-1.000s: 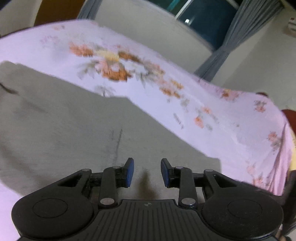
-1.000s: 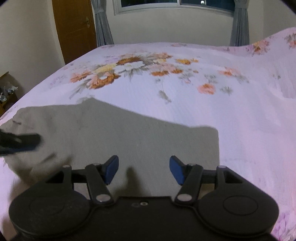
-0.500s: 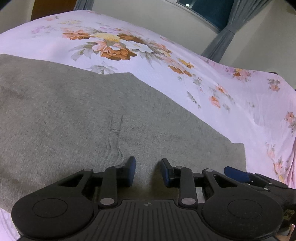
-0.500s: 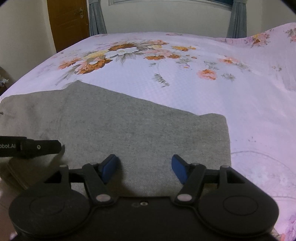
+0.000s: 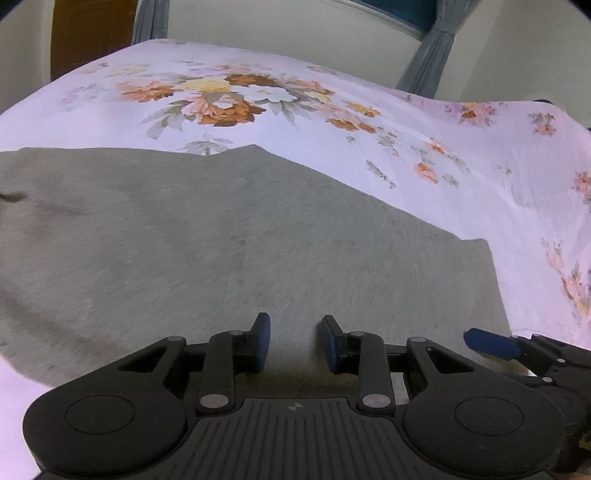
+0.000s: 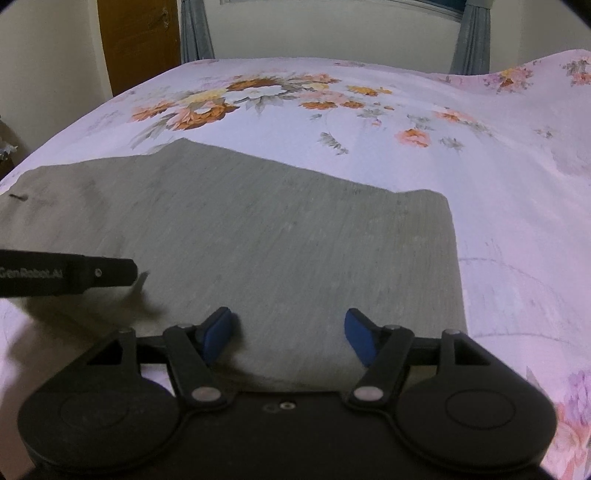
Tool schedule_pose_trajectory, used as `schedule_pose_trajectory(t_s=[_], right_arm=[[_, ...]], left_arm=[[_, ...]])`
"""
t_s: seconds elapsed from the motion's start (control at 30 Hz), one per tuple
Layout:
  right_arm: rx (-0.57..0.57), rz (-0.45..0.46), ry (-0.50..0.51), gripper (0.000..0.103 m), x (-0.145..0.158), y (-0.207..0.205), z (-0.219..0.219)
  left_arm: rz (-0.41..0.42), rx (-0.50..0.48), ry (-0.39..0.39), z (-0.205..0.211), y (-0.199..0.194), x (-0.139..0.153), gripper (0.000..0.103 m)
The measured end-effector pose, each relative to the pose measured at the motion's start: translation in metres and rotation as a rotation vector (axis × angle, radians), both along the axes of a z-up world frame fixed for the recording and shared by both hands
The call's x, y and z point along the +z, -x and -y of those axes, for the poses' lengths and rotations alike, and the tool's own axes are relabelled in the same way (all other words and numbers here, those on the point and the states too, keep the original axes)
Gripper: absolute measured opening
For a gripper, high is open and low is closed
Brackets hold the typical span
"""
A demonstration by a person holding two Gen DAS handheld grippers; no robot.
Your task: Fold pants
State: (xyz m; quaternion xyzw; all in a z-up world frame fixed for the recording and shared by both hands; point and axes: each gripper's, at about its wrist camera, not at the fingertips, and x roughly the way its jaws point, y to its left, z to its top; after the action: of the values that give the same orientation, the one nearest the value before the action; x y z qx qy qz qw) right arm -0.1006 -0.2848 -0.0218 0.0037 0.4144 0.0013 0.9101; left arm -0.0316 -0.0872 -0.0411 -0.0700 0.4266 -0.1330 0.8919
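Since a moment ago I am pulling both tools back toward me along the near edge of the gray pants (image 6: 280, 236), which are lying flat on the bed (image 6: 517, 192). My left gripper (image 5: 295, 343) is hovering low with jaws spread and gripping nothing; my right gripper (image 6: 290, 336) is spreading wider over the near hem, also bare. I judge a fold is just laid and the next grasp is coming. Floral sheet, curtains (image 6: 194, 29) and a wooden door (image 6: 136, 40) are beyond.
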Motion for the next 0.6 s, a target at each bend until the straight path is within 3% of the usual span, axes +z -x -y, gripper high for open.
schedule_pose_trajectory(t_s=[0.2, 0.3, 0.6], right_arm=[[-0.017, -0.004, -0.030, 0.067, 0.011, 0.002, -0.010], [-0.003, 0.001, -0.066, 0.067, 0.017, 0.001, -0.021], [0.078, 0.022, -0.063, 0.068, 0.025, -0.006, -0.061]], left_arm=[[0.001, 0.052, -0.031, -0.032, 0.015, 0.011, 0.033], [0.011, 0.107, -0.040, -0.054, 0.022, 0.016, 0.053], [0.032, 0.209, -0.033, -0.107, 0.032, 0.022, 0.054]])
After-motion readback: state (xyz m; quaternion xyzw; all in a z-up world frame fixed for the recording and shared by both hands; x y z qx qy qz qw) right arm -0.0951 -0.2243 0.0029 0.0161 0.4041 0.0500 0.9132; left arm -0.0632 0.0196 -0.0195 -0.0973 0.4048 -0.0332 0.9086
